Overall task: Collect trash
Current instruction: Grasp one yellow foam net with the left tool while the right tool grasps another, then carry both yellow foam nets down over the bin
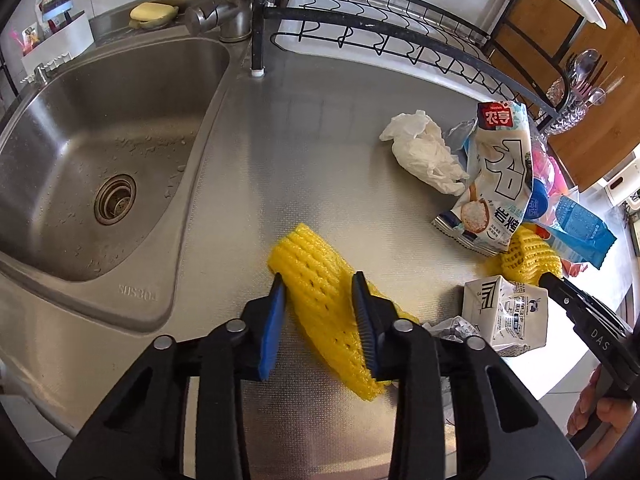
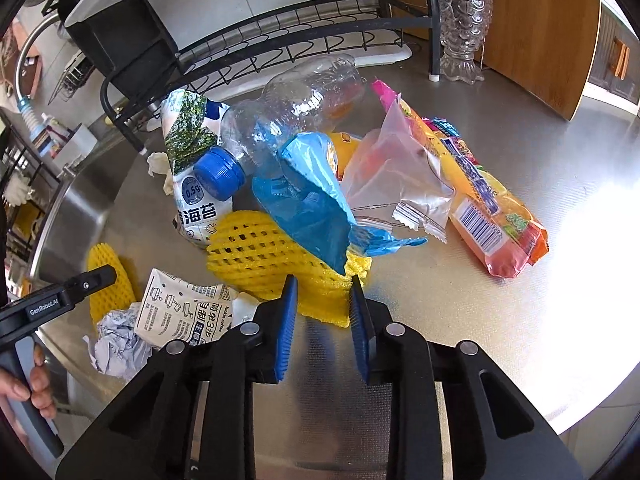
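A pile of trash lies on the steel counter. My left gripper is open, its blue pads on either side of a flat yellow foam net. In the right wrist view this net lies at the left. My right gripper is open, its tips at the near edge of a second yellow foam net. Behind it lie a blue wrapper, a clear plastic bottle with a blue cap, a seaweed snack bag, a clear bag and an orange snack pack.
The sink is at the left with a faucet behind it. A black dish rack stands at the back. A white crumpled tissue, a small carton and crumpled paper lie on the counter. A wooden board leans at the back right.
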`<state>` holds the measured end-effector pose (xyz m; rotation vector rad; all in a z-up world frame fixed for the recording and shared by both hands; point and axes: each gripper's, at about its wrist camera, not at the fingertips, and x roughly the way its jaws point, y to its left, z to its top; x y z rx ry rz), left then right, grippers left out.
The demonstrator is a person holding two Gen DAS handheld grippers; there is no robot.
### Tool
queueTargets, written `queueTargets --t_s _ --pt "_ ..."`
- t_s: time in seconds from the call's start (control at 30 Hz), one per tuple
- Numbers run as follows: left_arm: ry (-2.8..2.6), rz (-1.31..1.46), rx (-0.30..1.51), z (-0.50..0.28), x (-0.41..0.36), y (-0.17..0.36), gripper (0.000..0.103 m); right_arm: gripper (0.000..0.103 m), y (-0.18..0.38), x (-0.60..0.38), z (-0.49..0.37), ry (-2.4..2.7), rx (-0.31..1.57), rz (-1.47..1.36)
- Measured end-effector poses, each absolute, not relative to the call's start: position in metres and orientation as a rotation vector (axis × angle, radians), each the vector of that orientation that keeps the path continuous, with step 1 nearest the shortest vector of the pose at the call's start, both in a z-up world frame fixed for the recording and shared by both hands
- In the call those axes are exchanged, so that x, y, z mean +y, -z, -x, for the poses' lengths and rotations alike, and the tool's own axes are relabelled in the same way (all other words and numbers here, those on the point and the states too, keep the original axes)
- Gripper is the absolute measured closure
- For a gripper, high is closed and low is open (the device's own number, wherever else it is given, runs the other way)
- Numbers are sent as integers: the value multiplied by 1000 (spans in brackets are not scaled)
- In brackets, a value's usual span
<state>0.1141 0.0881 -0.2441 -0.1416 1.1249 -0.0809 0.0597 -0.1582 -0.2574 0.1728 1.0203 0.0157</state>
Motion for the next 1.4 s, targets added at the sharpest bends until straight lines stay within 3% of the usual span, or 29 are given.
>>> queueTargets --t_s 0.07,0.17,0.57,0.83,1.1,1.4 --pt "75 135 1116 -114 88 242 88 85 255 -159 -59 -15 1013 -166" --pt "75 136 1100 -114 88 237 92 92 247 -157 -57 -25 989 -152" --pt "62 116 925 -72 85 168 93 95 183 -150 -20 -92 838 -151" --pt "52 126 899 -10 74 150 93 95 172 -146 28 -143 834 -138" --pt "75 127 934 63 52 169 93 95 187 -140 96 -201 889 -127" --pt "121 103 1098 118 23 247 92 95 254 -142 149 -216 1052 -115"
